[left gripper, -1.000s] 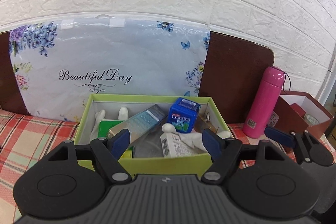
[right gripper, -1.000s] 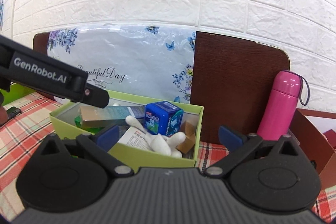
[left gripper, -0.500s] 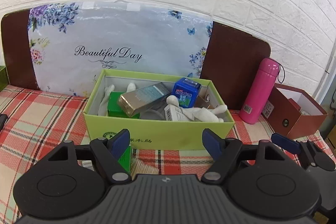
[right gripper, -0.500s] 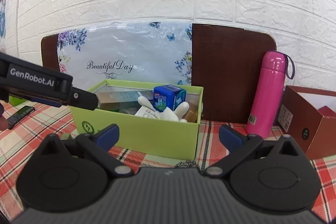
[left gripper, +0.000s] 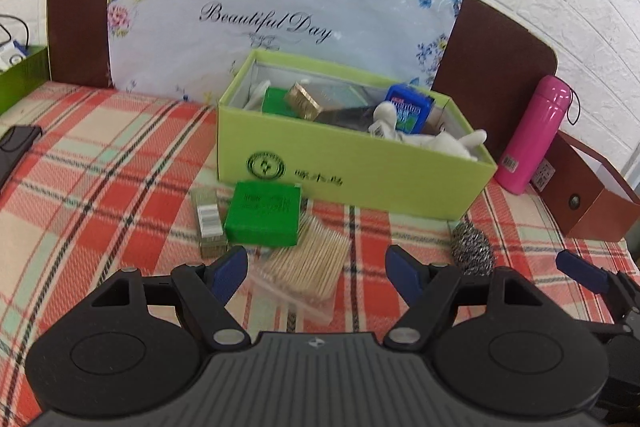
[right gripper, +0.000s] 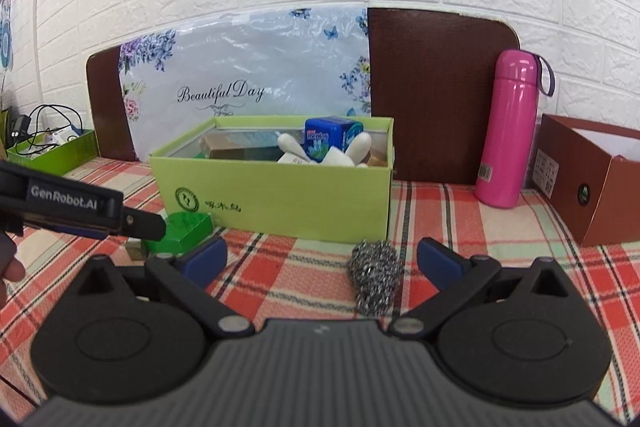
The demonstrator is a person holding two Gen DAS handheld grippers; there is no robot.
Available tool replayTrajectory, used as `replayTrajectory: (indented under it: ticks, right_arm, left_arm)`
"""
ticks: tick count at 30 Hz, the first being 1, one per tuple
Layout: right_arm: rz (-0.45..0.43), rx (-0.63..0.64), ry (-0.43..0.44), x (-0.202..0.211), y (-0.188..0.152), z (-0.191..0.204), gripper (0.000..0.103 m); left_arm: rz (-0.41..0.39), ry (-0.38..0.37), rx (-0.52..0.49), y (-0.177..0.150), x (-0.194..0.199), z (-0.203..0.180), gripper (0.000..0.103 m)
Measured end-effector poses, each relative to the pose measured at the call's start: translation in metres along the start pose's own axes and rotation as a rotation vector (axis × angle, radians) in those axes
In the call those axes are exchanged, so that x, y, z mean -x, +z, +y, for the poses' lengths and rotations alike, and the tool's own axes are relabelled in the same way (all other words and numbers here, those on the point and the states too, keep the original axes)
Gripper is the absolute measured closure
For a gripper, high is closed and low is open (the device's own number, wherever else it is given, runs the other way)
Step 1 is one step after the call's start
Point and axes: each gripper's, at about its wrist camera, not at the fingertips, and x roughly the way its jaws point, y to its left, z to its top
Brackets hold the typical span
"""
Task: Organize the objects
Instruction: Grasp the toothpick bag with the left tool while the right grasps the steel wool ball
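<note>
Jaws: both pairs spread apart, holding nothing.
Left gripper [left gripper: 316, 267]: low centre, over toothpick bag [left gripper: 306, 263].
Right gripper [right gripper: 322, 259]: low centre, steel scourer [right gripper: 374, 277] between fingers, not gripped.
Green packet [left gripper: 264, 213]: centre-left, beside barcoded box [left gripper: 208, 221].
Green box [left gripper: 360, 173]: centre, partly filled.
Progress: judged midway; four items left outside.

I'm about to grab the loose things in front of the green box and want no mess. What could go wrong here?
1. The toothpick bag lies partly under the small green box; pulling it could drag that box, and it might spill if unsealed.
2. The steel scrubber sits between the open right gripper's fingers; its springy coils may slip or snag.
3. The big green box already looks full, with white items at the rim, so additions may topple out.
</note>
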Motion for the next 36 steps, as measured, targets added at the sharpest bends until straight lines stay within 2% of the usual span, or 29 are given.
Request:
replayTrajectory:
  ticks: [6, 12, 14, 15, 16, 17, 18, 19, 22, 25, 29, 31, 32, 33, 34, 36]
  right_arm:
    - [0.035, -0.014, 0.005, 0.004, -0.017, 0.003, 0.0]
    - [0.062, -0.025, -0.001, 0.005, -0.027, 0.002, 0.0]
    - [0.068, -0.02, -0.01, 0.004, -0.027, 0.001, 0.0]
    - [0.068, -0.019, -0.013, 0.004, -0.027, 0.0, 0.0]
    - [0.069, -0.018, -0.016, 0.003, -0.027, -0.001, 0.0]
    - [0.069, -0.019, -0.019, 0.001, -0.027, -0.003, 0.0]
    - [0.07, -0.019, -0.024, -0.001, -0.027, -0.005, 0.0]
    - [0.072, -0.02, -0.03, -0.005, -0.027, -0.007, 0.0]
    - [0.091, -0.018, -0.047, -0.022, -0.025, -0.015, 0.0]
    - [0.112, -0.011, -0.067, -0.041, -0.022, -0.024, 0.006]
    - [0.133, -0.016, -0.072, -0.066, -0.016, -0.032, 0.013]
    - [0.146, -0.014, -0.071, -0.077, -0.014, -0.034, 0.026]
    - [0.162, -0.016, -0.068, -0.081, -0.013, -0.035, 0.047]
    - [0.179, -0.02, -0.061, -0.083, -0.013, -0.036, 0.068]
    - [0.186, -0.023, -0.066, -0.082, -0.014, -0.037, 0.068]
    - [0.184, -0.032, -0.058, -0.074, -0.018, -0.038, 0.07]
  left_arm:
    - [0.045, -0.026, -0.013, -0.015, -0.025, 0.014, 0.024]
    - [0.066, -0.032, -0.033, -0.013, -0.057, 0.015, 0.025]
    - [0.078, -0.031, -0.054, -0.013, -0.064, 0.014, 0.042]
    - [0.076, -0.031, -0.076, -0.013, -0.064, 0.013, 0.061]
    - [0.088, -0.049, -0.088, -0.012, -0.063, 0.012, 0.074]
    - [0.105, -0.073, -0.09, -0.012, -0.06, 0.012, 0.076]
    - [0.118, -0.09, -0.1, -0.013, -0.056, 0.01, 0.087]
    - [0.128, -0.107, -0.12, -0.015, -0.051, 0.008, 0.09]
    - [0.141, -0.142, -0.145, -0.027, -0.034, 0.005, 0.09]
    - [0.156, -0.174, -0.141, -0.042, -0.02, 0.005, 0.09]
    - [0.107, -0.176, -0.186, -0.047, -0.011, -0.001, 0.088]
    - [0.083, -0.175, -0.196, -0.04, -0.013, -0.004, 0.077]
    - [0.067, -0.185, -0.201, -0.035, -0.014, -0.006, 0.072]
    - [0.047, -0.198, -0.211, -0.031, -0.016, -0.007, 0.06]
    - [0.025, -0.204, -0.225, -0.026, -0.018, -0.009, 0.046]
    - [-0.013, -0.227, -0.268, -0.016, -0.025, -0.014, 0.041]
